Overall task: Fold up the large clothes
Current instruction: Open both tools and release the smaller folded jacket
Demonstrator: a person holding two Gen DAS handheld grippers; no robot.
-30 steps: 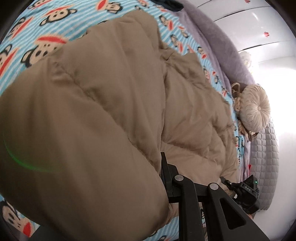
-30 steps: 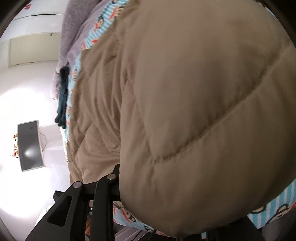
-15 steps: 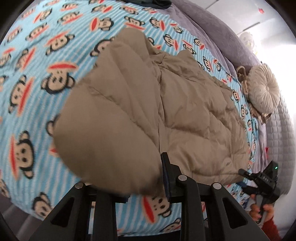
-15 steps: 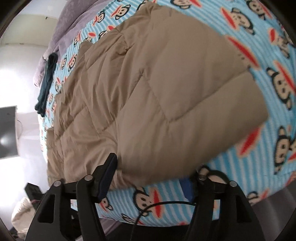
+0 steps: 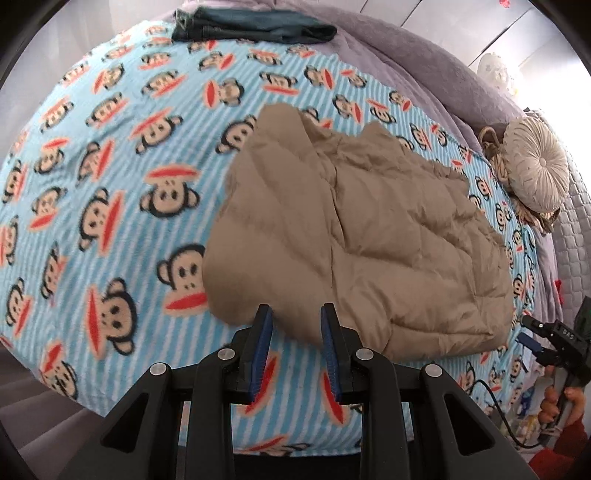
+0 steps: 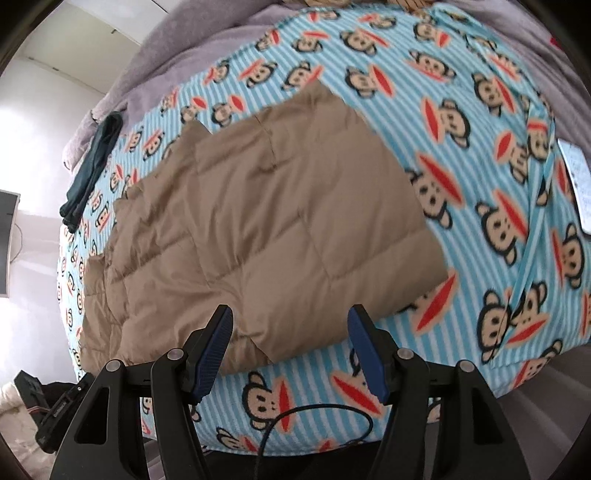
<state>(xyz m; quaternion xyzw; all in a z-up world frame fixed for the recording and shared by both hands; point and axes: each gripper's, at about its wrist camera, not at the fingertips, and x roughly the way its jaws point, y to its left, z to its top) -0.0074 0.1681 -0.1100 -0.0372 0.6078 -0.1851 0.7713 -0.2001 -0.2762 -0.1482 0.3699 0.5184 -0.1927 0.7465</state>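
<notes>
Monkey-print blue striped blanket [image 5: 110,155], dark folded jeans [image 5: 255,27] at its far edge, round cream cushion [image 5: 535,177] beside it.

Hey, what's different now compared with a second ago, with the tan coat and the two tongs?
Both tongs have let go of the tan padded coat and pulled up and away. A second ago it bulged against both cameras; now it lies folded on the monkey-print blanket. The left tongs stand slightly apart, the right tongs wide, nothing between either. The dark folded garment and round cushion stayed put.

I'm in a home bedroom: below me a bed [image 5: 110,155] under a monkey-print fleece blanket [image 6: 480,155], a round pleated cushion [image 5: 535,177] at two o'clock, pale wardrobe doors [image 5: 461,22] behind.
</notes>
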